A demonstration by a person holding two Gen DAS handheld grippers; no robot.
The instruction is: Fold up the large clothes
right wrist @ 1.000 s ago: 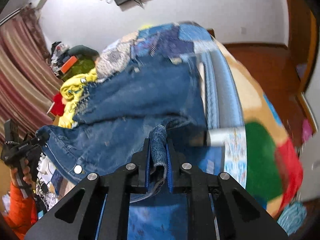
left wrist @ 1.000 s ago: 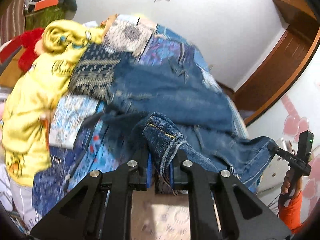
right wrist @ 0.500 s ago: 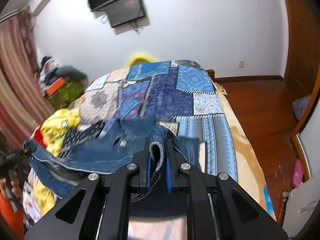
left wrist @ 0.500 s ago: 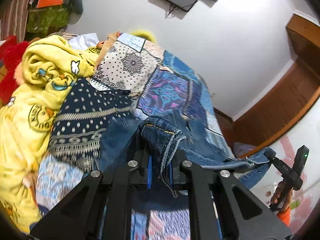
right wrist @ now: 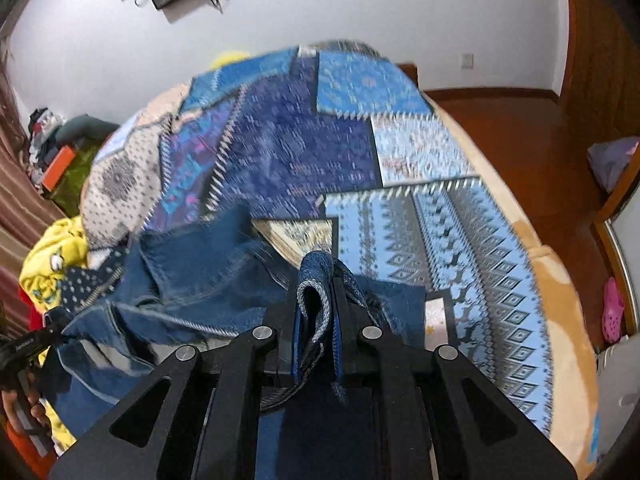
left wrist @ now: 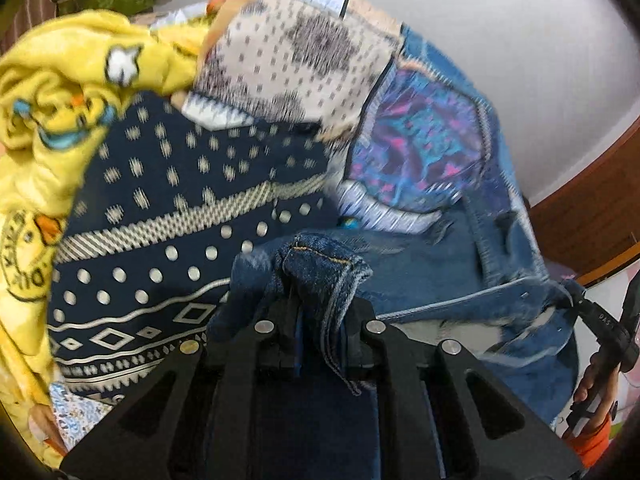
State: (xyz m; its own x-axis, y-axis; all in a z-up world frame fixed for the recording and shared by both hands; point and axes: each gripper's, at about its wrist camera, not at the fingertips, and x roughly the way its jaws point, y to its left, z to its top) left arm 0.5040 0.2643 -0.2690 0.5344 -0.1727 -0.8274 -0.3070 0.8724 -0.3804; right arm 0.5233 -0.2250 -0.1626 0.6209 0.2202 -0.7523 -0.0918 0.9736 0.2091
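Denim garment [left wrist: 420, 264], lower centre of both views, above patchwork bedspread [right wrist: 400, 152]. Left gripper [left wrist: 320, 320] and right gripper [right wrist: 316, 312] each clamped on a bunched hem. Risk: thick fold slipping free, hems landing uneven; yellow blanket [left wrist: 52, 92], upper left, could snag.

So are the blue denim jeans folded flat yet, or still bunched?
Still bunched. The blue denim jeans hang rumpled between the left tool and right tool, each clamped on a hem, above the patchwork bedspread.
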